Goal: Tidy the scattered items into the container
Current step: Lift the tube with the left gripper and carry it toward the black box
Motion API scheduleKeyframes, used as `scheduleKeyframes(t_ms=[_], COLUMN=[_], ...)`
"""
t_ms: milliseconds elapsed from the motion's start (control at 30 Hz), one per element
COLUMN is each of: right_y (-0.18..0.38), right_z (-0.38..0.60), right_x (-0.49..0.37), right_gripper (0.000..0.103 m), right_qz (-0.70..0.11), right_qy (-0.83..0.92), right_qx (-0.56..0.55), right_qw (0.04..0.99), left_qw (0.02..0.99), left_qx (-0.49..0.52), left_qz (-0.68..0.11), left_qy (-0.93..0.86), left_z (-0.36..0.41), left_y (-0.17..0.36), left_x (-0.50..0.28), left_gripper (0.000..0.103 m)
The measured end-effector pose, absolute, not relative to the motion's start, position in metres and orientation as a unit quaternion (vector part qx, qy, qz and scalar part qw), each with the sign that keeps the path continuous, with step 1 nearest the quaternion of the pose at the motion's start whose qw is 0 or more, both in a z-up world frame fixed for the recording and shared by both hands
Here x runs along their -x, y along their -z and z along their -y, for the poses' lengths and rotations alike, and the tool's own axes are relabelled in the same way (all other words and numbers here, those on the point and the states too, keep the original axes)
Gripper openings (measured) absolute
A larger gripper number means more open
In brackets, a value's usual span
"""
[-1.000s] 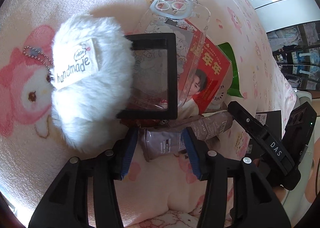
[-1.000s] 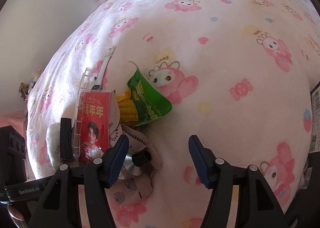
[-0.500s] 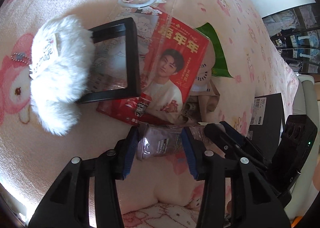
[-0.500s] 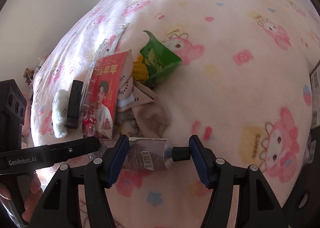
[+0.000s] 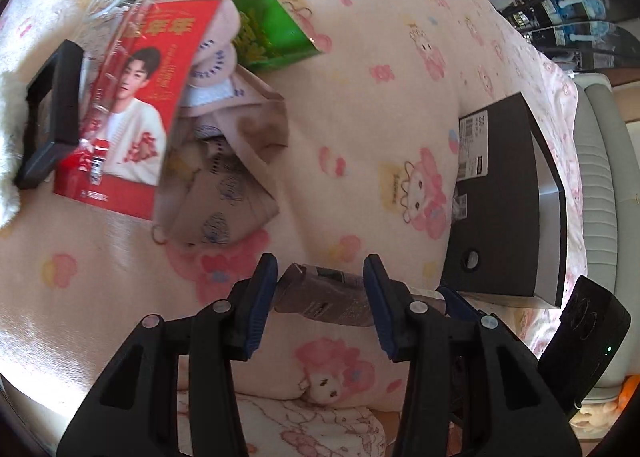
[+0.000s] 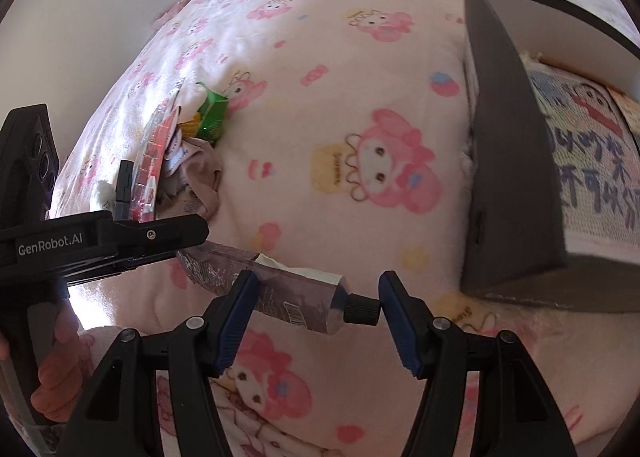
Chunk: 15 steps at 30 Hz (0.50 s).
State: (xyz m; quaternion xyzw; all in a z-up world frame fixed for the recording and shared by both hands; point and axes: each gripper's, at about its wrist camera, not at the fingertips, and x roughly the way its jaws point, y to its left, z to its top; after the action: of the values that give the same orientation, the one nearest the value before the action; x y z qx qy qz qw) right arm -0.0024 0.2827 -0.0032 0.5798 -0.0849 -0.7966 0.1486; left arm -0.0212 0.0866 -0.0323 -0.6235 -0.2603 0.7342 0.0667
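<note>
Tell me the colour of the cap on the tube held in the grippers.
Black, on the cap of the silvery tube; the right wrist view shows it best.

The left gripper (image 5: 320, 289) has its blue-padded fingers (image 5: 264, 297) clamped on the crimped end of a greyish tube (image 5: 324, 293), held above the pink cartoon-print blanket (image 5: 360, 129). At about ten o'clock lies a heap: a red card with a man's portrait (image 5: 136, 105), a green snack packet (image 5: 272, 33), a black frame (image 5: 52, 113) and crumpled beige cloth (image 5: 236, 177). A dark box (image 5: 500, 197) sits at three o'clock, and the right gripper's (image 5: 456, 297) blue tips show just beside the tube's far end.
</note>
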Motion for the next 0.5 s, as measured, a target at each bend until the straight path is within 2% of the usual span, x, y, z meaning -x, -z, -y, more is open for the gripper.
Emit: scheduleKeyframes(t_ms=[167,500], right_y=[0.009,0.012], right_z=[-0.314,-0.346], right_x=[-0.011,-0.022], right_gripper=[0.06,0.06], right_qz=[0.111,0.153], right_qy=[0.794,0.794], right_qx=[-0.583,-0.576], right_qw=[0.13,0.121], left_qw=[0.08,0.043], left_qx=[0.624,0.636], left_qz=[0.258,0.249], left_qy=[-0.734,-0.73], left_z=[-0.106,-0.114], left_y=[0.04,0.053], left_x=[0.017,0.023], left_gripper=[0.045,0.045])
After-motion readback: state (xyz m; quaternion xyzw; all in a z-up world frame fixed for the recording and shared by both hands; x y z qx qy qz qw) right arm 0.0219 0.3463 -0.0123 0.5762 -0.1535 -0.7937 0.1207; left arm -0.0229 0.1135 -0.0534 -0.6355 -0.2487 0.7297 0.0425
